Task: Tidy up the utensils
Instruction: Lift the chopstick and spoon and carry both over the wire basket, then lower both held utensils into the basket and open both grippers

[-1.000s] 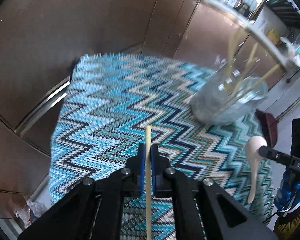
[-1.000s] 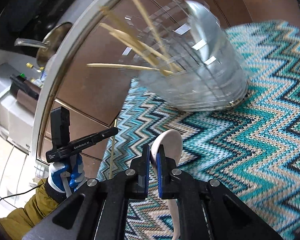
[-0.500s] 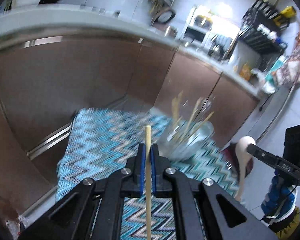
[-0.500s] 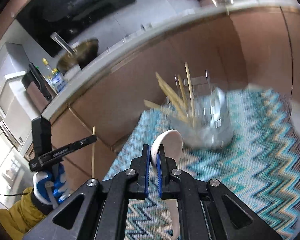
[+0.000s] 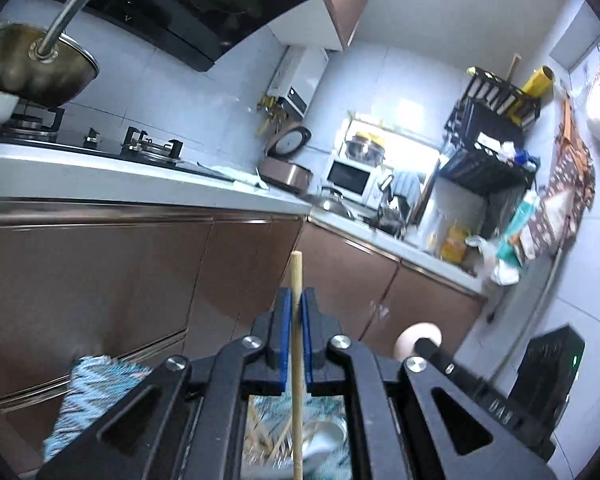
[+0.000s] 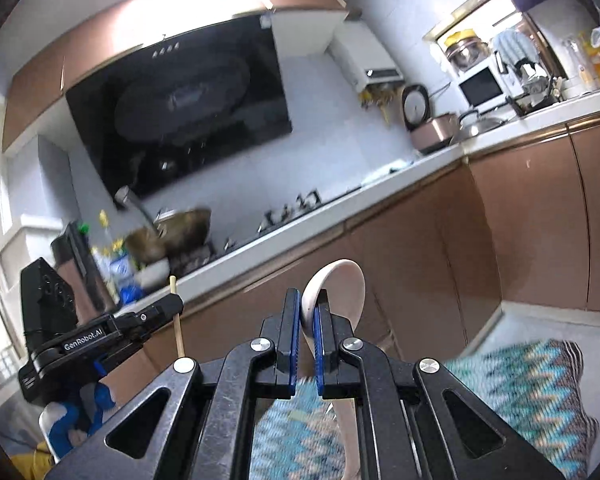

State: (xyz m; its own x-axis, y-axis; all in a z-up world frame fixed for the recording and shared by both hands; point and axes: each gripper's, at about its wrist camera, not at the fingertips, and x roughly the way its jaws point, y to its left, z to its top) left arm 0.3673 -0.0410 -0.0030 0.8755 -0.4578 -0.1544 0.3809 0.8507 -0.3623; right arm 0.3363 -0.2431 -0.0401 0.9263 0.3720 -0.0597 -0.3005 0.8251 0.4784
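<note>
Left gripper (image 5: 296, 322) is held about level toward the counter (image 5: 140, 178) — clamped on a chopstick (image 5: 297, 360). Right gripper (image 6: 308, 320), likewise level, is clenched on a spoon (image 6: 338, 284) — both above the zigzag mat (image 6: 520, 392).

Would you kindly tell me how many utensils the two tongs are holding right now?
2. A thin wooden chopstick is clamped in the left tongs, and a pale, beige, round-bowled spoon in the right tongs. More utensils below are blurred and partly hidden.
</note>
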